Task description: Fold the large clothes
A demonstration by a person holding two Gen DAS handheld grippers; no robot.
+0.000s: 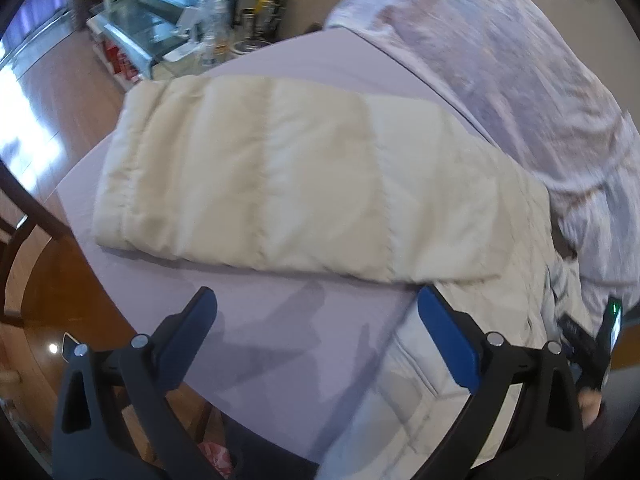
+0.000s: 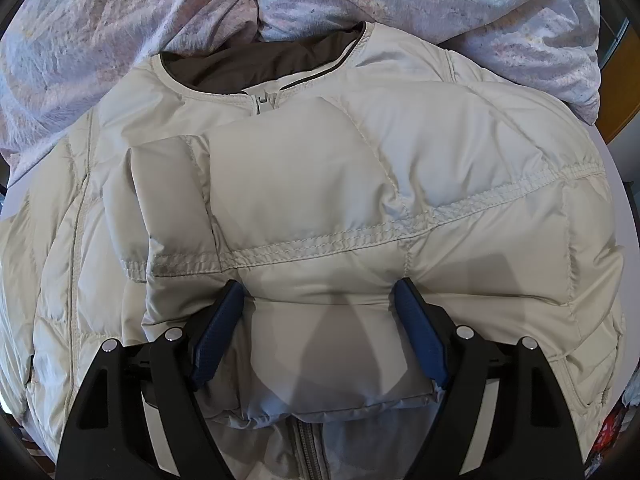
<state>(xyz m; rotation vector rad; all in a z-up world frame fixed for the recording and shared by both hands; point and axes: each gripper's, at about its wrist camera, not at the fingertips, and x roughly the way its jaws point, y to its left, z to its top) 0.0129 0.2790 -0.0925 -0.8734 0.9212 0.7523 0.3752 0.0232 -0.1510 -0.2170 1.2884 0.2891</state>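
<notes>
A cream quilted puffer jacket (image 2: 320, 208) lies front up on a lavender-sheeted bed, its zip collar (image 2: 262, 102) at the far side. One sleeve (image 2: 304, 200) is folded across the chest. My right gripper (image 2: 320, 300) is open, with its jaws on either side of that sleeve's end, right over the fabric. In the left wrist view the other sleeve (image 1: 256, 184) stretches flat across the sheet. My left gripper (image 1: 316, 304) is open and empty, just short of the sleeve's near edge.
A crumpled pale floral duvet (image 2: 120, 32) is bunched behind the jacket and shows in the left wrist view (image 1: 500, 52). The lavender sheet (image 1: 288, 352) ends at the bed edge near me. A glass cabinet with bottles (image 1: 192, 36) and a wooden floor (image 1: 60, 112) lie beyond.
</notes>
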